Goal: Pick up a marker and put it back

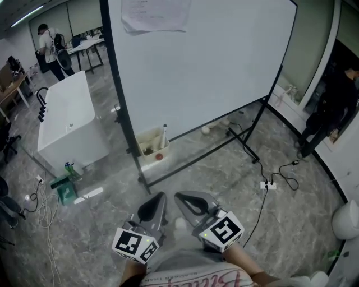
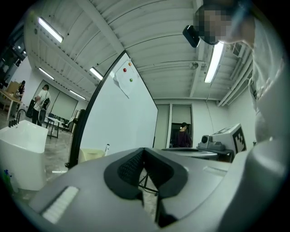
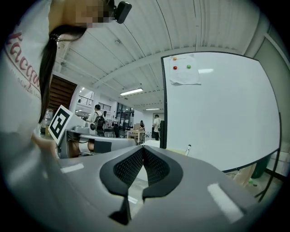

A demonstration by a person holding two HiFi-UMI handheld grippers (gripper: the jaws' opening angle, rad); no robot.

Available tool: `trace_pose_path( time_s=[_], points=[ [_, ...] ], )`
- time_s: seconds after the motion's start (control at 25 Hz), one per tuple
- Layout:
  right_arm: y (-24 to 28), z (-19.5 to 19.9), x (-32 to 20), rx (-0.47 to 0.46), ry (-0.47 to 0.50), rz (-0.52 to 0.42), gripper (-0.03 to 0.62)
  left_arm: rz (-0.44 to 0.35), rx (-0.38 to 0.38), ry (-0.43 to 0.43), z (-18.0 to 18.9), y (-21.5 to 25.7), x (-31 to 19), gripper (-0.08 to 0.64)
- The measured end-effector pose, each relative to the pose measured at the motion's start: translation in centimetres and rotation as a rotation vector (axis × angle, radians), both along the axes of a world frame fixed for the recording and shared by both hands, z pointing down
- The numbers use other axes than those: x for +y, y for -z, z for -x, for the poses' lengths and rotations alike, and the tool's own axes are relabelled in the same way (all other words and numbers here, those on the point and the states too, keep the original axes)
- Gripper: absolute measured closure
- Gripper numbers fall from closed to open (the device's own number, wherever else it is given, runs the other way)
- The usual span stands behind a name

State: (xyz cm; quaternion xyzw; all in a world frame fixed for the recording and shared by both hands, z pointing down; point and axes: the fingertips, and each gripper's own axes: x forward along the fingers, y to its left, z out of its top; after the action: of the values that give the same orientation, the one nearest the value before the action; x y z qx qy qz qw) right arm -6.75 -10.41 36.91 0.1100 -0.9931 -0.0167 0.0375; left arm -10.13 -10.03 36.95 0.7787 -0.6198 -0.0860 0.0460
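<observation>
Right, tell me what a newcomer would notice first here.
The big whiteboard fills the middle of the head view, with a paper at its top. At its foot sits a bin with a marker standing in it. Low in the frame, the left tongs and right tongs are both shut and empty, side by side.
</observation>
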Motion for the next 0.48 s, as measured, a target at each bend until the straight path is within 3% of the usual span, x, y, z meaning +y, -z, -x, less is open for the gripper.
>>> trace_pose_path(
  time_s=[0.32,0.48],
  points=[
    [0.5,4.6,-10.0,0.010,0.025,-0.021,0.591,-0.021,-0.022,0.096,4.8,2.0,-8.4,0.561],
    [-0.5,7.1,-15.1,0.017,0.011,0.013,0.589,-0.014,-0.028,0.150,7.1,1.5,-12.0,0.561]
  ],
)
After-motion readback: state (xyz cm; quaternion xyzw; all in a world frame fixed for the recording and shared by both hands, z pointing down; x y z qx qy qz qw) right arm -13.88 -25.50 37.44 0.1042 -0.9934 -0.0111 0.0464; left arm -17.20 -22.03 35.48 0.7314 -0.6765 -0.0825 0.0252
